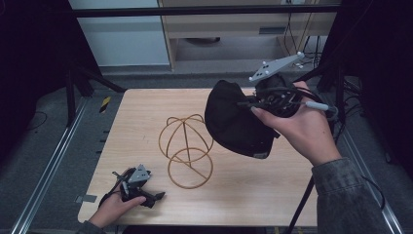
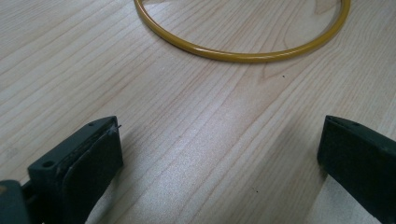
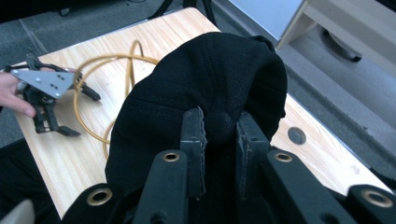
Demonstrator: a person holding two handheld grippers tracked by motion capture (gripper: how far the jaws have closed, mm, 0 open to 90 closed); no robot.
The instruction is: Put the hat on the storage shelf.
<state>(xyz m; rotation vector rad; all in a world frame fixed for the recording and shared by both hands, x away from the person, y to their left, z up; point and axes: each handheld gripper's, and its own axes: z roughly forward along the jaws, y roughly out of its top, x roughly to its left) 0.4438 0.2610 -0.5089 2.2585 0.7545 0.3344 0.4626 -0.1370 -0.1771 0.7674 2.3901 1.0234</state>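
A black cap (image 1: 234, 119) hangs in the air over the right half of the table, pinched by my right gripper (image 1: 254, 104). In the right gripper view the two jaws are shut on a bunched fold of the black cap (image 3: 205, 88) at my right gripper (image 3: 220, 128). A yellow wire hat stand (image 1: 186, 148) with a ring base stands in the middle of the table, just left of the cap. My left gripper (image 1: 157, 199) rests on the table near the front left corner, jaws wide apart with nothing between them. The left gripper view has the stand's ring base (image 2: 243, 55) ahead of the open left gripper (image 2: 219, 154).
The wooden table (image 1: 146, 112) has metal rails on both sides and dark floor around it. A cabinet and cables stand beyond the far edge. A round hole (image 3: 297, 135) marks the tabletop near its edge under the cap.
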